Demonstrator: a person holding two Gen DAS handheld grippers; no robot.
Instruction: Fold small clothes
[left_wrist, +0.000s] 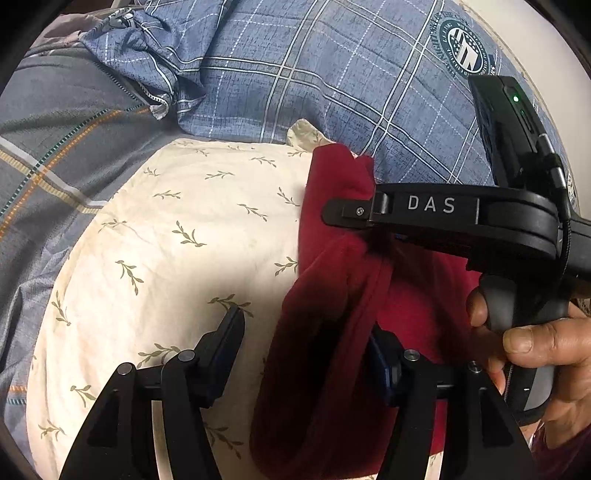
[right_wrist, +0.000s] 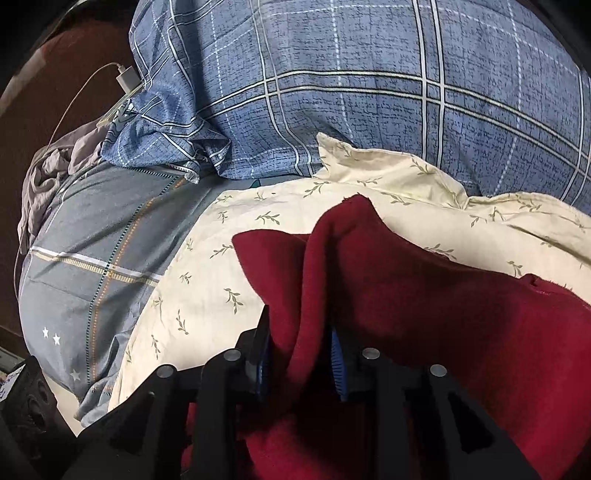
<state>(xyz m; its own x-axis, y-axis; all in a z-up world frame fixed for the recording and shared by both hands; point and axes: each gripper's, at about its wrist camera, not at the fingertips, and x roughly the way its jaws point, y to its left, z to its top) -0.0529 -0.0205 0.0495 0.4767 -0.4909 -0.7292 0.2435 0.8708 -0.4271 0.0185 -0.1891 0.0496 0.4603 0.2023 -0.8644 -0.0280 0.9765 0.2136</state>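
Note:
A dark red garment (left_wrist: 332, 280) lies bunched on a cream leaf-print pillow (left_wrist: 177, 229). My left gripper (left_wrist: 303, 343) is open over it. A fold of the red cloth runs between its fingers and hangs against the right finger, while the left finger (left_wrist: 227, 334) stands clear over the pillow. My right gripper (left_wrist: 347, 218), held by a hand (left_wrist: 535, 350), comes in from the right and pinches the garment's upper part. In the right wrist view, the right gripper (right_wrist: 299, 343) is shut on a raised fold of the red garment (right_wrist: 443, 302), with the cream pillow (right_wrist: 229, 266) under it.
A blue plaid pillow (right_wrist: 351, 103) lies behind the cream one. Grey plaid bedding (right_wrist: 92, 251) spreads to the left. A white charger with its cable (right_wrist: 127, 79) rests at the far left by crumpled grey cloth (right_wrist: 48, 177).

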